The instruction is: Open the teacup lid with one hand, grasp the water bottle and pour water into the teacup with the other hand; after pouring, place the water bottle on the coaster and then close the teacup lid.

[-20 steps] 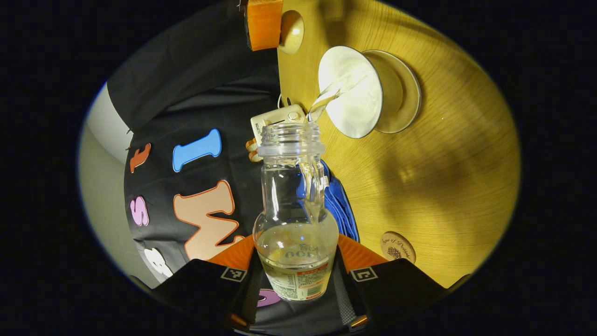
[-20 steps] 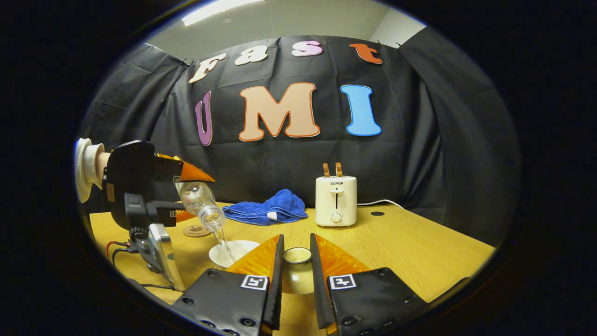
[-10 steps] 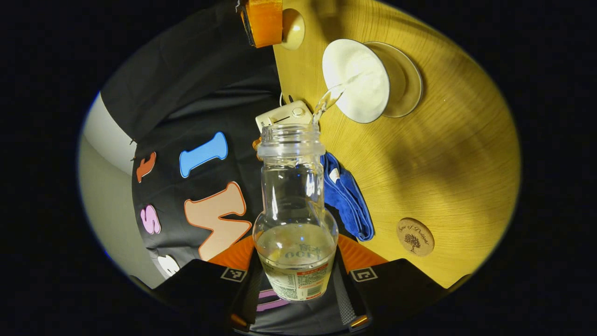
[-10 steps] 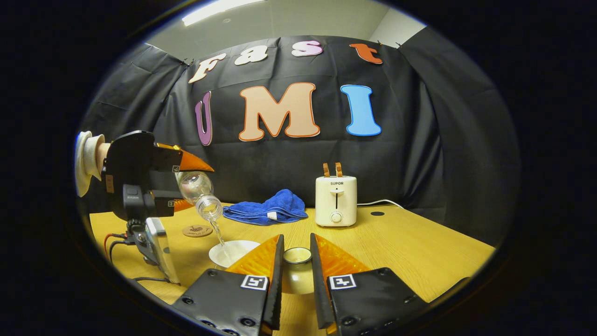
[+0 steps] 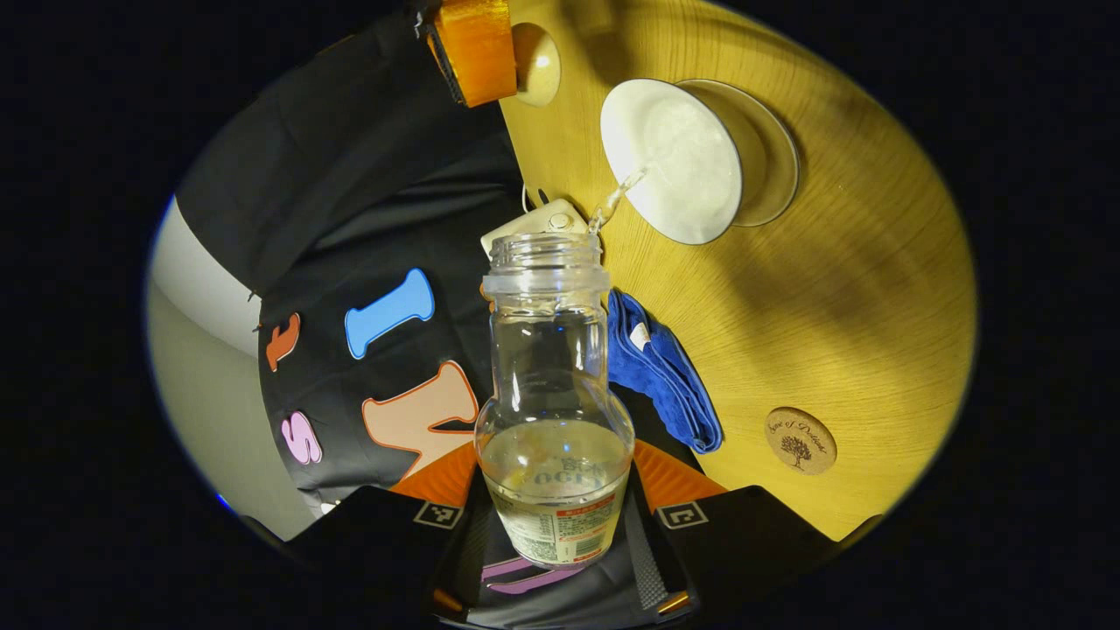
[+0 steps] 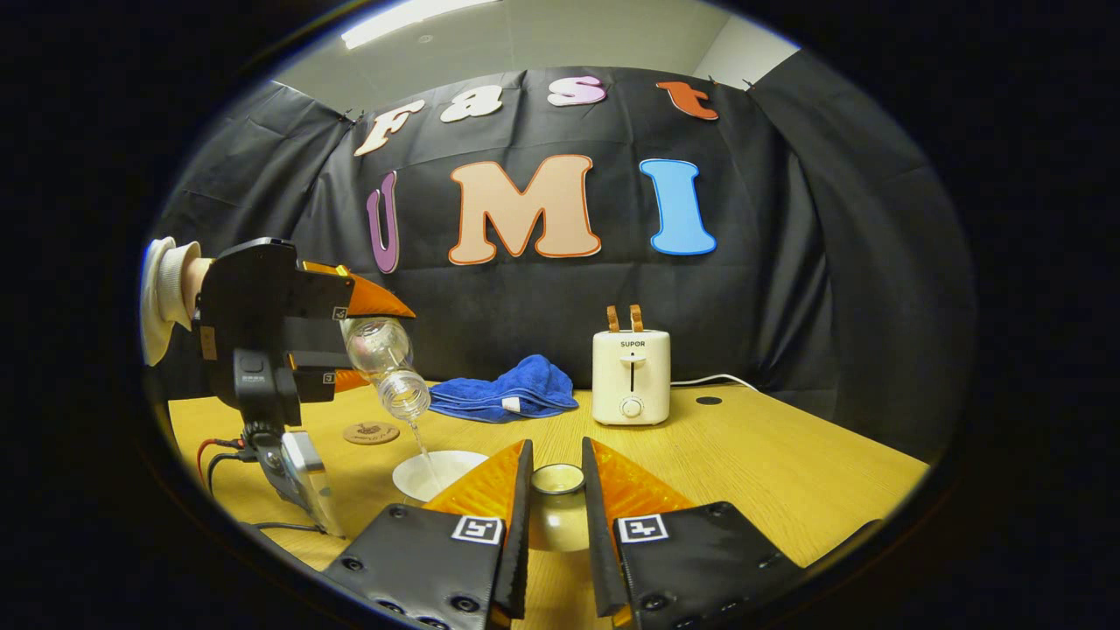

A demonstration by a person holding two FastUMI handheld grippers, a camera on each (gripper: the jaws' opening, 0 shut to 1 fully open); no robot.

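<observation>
currently the left gripper (image 5: 556, 516) clamps the slippery, light, part-empty clear plastic water bottle (image 5: 551, 385) low on its body, pouring into the white teacup (image 5: 678, 157), while the right gripper (image 6: 549, 516) pinches the cream lid (image 6: 557, 479).

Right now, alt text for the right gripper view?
The left gripper tilts a water bottle, pouring a thin stream into the open teacup. Up close, the right gripper holds the teacup lid off the cup; behind are a blue towel, toaster and coaster.

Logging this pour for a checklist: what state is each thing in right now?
Water bottle: uncapped, tilted, thin stream running.
Teacup: open, taking water.
Lid: off, held.
Left gripper: shut on bottle.
Right gripper: shut on lid.
Coaster: bare.
</observation>
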